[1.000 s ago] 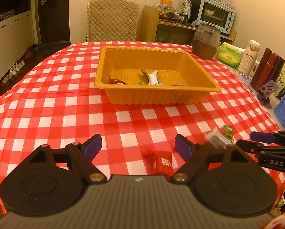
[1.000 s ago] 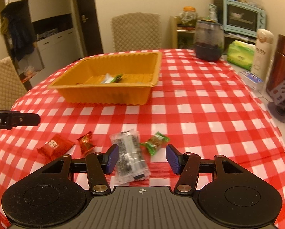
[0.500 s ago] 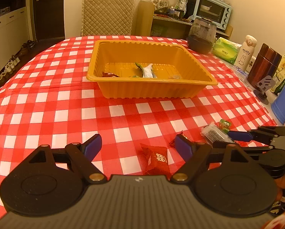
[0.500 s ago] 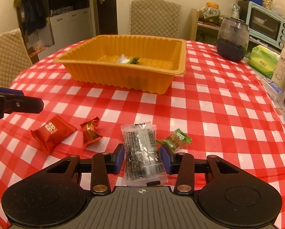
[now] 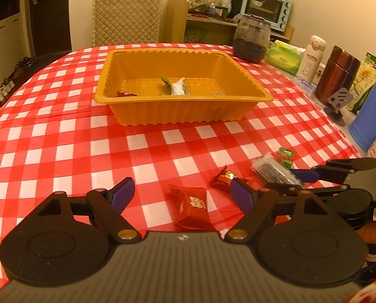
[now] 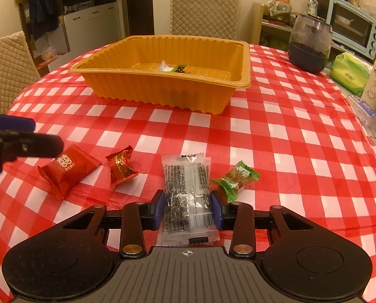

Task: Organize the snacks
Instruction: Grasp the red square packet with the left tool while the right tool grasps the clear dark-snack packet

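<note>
The right tongs are lowered over a clear plastic packet of dark, seed-like snack, which lies flat on the red-and-white checked surface. Their jaws are closing, and the blue pads are seen pressed against both long edges of the packet, so it is grasped. Just to the right of the packet a small green-wrapped sweet is lying, and to its left a small red foil-wrapped sweet and a larger red pillow-shaped pouch with white characters.

The left tongs are held released, jaws wide apart, above the red pouch, which sits between the pads without being touched. The foil sweet is found just beside the right pad.

Farther back on the surface a ribbed orange plastic tray is placed, well apart from the loose snacks; a few wrapped pieces are already contained in it.
</note>
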Demonstrator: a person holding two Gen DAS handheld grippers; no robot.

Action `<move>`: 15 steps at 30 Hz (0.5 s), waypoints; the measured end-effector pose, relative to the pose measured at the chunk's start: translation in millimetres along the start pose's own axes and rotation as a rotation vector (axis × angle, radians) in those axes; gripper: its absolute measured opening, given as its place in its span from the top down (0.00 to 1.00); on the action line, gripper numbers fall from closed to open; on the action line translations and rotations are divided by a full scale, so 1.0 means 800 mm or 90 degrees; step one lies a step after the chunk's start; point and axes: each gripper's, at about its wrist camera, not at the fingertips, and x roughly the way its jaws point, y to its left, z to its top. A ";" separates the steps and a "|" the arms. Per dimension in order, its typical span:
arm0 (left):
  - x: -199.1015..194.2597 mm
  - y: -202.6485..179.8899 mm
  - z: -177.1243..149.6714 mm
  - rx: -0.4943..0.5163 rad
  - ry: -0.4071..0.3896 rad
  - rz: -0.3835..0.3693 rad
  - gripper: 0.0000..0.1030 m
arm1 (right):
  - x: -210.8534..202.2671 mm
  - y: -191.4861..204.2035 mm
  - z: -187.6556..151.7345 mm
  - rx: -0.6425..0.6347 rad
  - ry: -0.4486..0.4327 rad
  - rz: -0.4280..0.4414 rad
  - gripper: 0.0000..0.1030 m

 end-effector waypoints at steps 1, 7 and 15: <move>0.001 -0.002 -0.001 0.003 0.000 0.000 0.22 | -0.002 0.000 0.000 0.002 -0.003 0.002 0.62; 0.011 -0.011 -0.007 0.022 0.014 0.001 0.31 | -0.016 -0.003 0.004 0.026 -0.033 -0.005 0.63; 0.031 -0.027 -0.018 0.074 0.035 0.024 0.53 | -0.022 -0.009 0.011 0.052 -0.046 -0.001 0.63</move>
